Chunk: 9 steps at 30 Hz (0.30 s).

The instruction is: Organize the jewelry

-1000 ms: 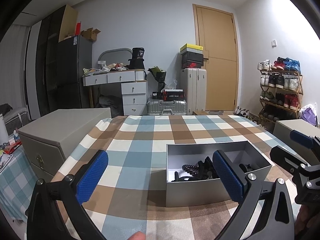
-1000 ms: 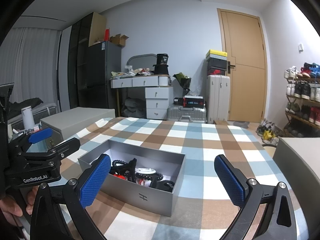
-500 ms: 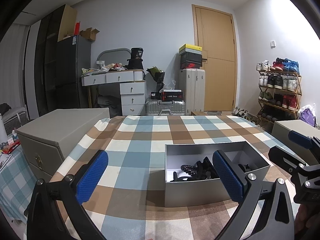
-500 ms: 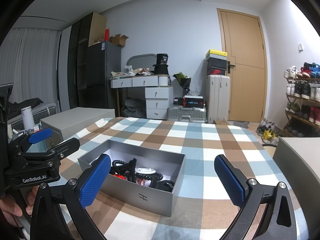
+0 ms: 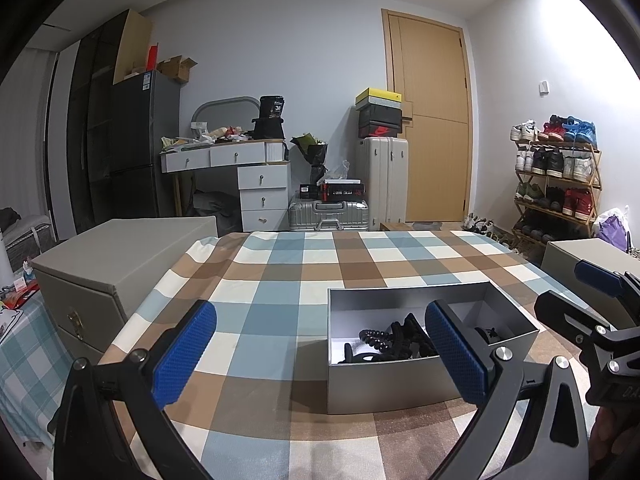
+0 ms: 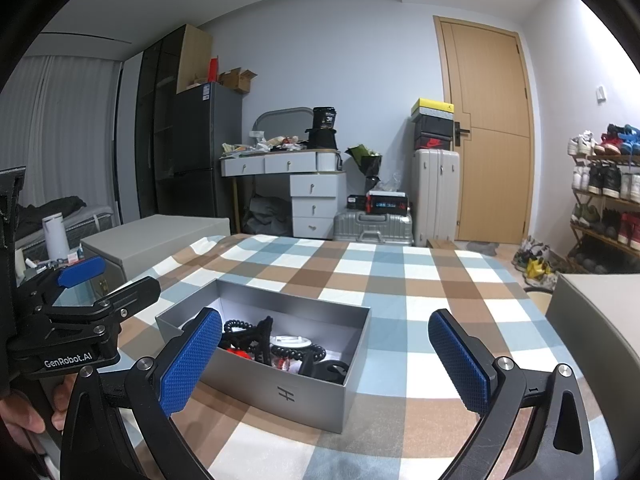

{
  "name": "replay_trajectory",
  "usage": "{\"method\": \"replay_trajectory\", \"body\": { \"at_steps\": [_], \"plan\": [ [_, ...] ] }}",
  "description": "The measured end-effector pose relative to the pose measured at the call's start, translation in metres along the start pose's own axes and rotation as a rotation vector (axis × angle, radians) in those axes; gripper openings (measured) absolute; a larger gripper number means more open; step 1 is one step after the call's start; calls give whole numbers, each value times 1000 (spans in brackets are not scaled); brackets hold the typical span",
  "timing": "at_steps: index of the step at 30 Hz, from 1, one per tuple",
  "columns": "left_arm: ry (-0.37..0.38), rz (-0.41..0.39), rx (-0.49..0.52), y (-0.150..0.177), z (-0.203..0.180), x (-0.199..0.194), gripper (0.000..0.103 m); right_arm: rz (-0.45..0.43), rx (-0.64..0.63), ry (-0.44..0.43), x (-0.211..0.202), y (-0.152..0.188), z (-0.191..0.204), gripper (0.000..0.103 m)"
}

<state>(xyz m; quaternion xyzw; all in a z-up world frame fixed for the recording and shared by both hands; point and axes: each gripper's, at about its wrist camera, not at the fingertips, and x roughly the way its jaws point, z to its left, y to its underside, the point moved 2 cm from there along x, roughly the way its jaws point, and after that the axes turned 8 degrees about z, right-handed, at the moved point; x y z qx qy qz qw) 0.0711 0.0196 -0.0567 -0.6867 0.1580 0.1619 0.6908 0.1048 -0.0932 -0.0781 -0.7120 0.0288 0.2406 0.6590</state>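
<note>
A grey open box (image 5: 400,384) sits on the checked tablecloth (image 5: 280,280); it also shows in the right wrist view (image 6: 280,392). Inside lie tangled black bead strings and coiled hair ties (image 5: 394,340), with a white round piece (image 6: 289,340) and something red (image 6: 232,353). My left gripper (image 5: 320,354) is open and empty, held low in front of the box, its right finger overlapping the box's near wall. My right gripper (image 6: 326,360) is open and empty, just to the right of the box. Each gripper shows at the edge of the other's view.
A grey storage case (image 5: 120,264) stands left of the table, another (image 6: 596,320) at the right. Behind are a drawer desk (image 5: 248,184), suitcases (image 5: 382,180), a door and a shoe rack (image 5: 556,184).
The left gripper's view has shifted very slightly; the box and both grippers stay where they were, both open.
</note>
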Motion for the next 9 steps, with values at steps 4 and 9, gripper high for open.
{"method": "replay_trajectory", "body": {
  "at_steps": [4, 9],
  "plan": [
    [-2, -2, -1, 0, 0, 0, 102, 1, 1, 0, 0, 0, 0, 103],
    [12, -1, 5, 0, 0, 0, 102, 0, 2, 1, 0, 0, 0, 103]
  ]
}}
